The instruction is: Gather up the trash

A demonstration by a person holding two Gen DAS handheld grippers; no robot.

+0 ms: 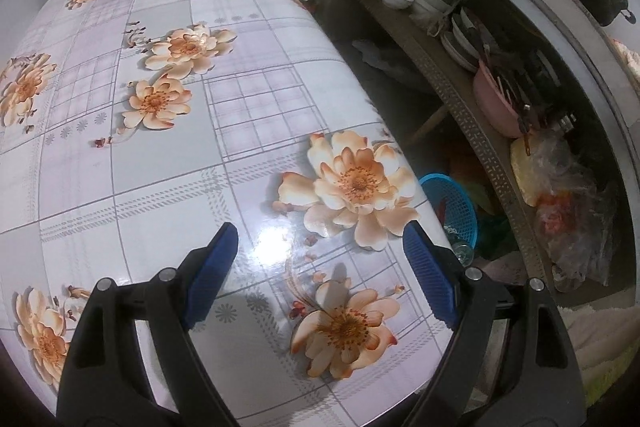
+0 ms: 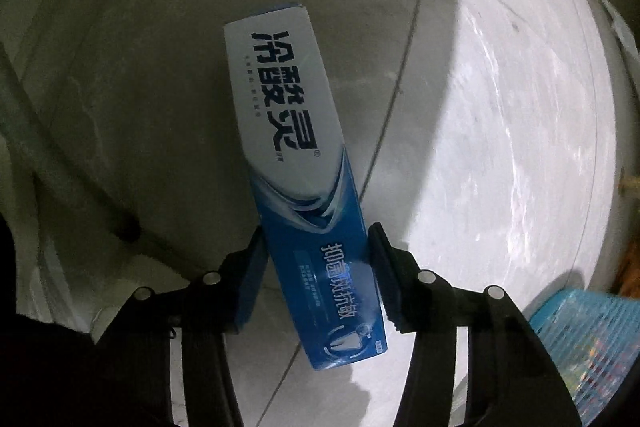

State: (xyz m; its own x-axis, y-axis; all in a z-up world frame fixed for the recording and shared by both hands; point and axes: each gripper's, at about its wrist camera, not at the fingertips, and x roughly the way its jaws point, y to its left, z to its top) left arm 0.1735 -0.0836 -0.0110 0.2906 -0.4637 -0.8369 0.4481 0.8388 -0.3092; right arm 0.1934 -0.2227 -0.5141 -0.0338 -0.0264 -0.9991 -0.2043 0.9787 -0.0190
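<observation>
Task object: a blue-and-white toothpaste box (image 2: 298, 183) lay flat on the grey tiled floor (image 2: 500, 131), directly beneath the right gripper (image 2: 318, 277).
Long axis: the box ran away from the camera and leaned slightly left at its far end; the fingers straddled its blue near half, across the short width.
Right gripper state: half closed, pointing straight down; the dark pads (image 2: 386, 279) stood at both long edges of the box. Firm pressure could not be confirmed, so the box was judged bracketed rather than secured.
Left gripper state: the left gripper (image 1: 320, 267) was spread wide and empty, above the flowered tablecloth (image 1: 168, 163).
Nearer hand: the right; the left was well apart from the box, which did not appear in its view.
Deposit point: a blue mesh basket (image 2: 592, 351) sat at the lower right edge, cut off by the frame; its contents were unreadable.
Hidden: the box's underside and its nearest end, partly masked by the fingers. Pad contact was blurred.
</observation>
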